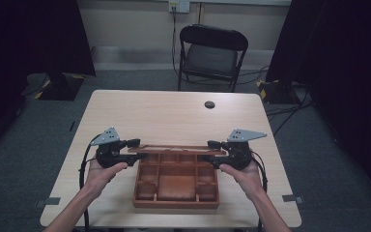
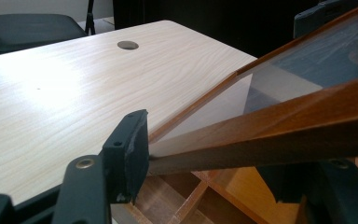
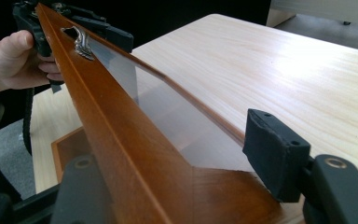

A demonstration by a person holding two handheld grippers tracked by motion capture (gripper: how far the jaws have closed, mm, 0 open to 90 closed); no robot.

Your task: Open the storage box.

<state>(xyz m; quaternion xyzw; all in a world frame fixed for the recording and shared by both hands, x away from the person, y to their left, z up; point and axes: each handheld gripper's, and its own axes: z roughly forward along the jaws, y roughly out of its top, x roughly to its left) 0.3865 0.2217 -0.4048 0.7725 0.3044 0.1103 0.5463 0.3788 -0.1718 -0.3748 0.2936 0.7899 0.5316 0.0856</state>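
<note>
Wooden box [image 1: 176, 186] with many compartments set on the near half of the light wood table [image 1: 174, 116], just inside the near edge. Glass-panelled lid [image 1: 176, 149] with wooden frame raised over the far edge of the box, held between both grippers.

Left gripper [image 1: 133, 150] at the left end of the lid, above the far left corner of the box: jaws opened only as far as the frame's thickness and closed on the wooden frame. In the left gripper view, one black pad [image 2: 130, 151] pressed against the frame end, lid [image 2: 284, 93] slanting up and away, box compartments [image 2: 200, 196] directly below.

Right gripper [image 1: 212, 151] at the right end of the lid, above the far right corner of the box: jaws around the frame, one pad [image 3: 272, 151] standing just beside the frame edge; firm contact on that side cannot be told. Metal clasp [image 3: 80, 43] on the frame near the far end in the right gripper view, next to the left hand [image 3: 16, 60].

Round cable hole [image 1: 209, 104] in the table beyond the box. Black folding chair [image 1: 211, 53] beyond the far table edge.
</note>
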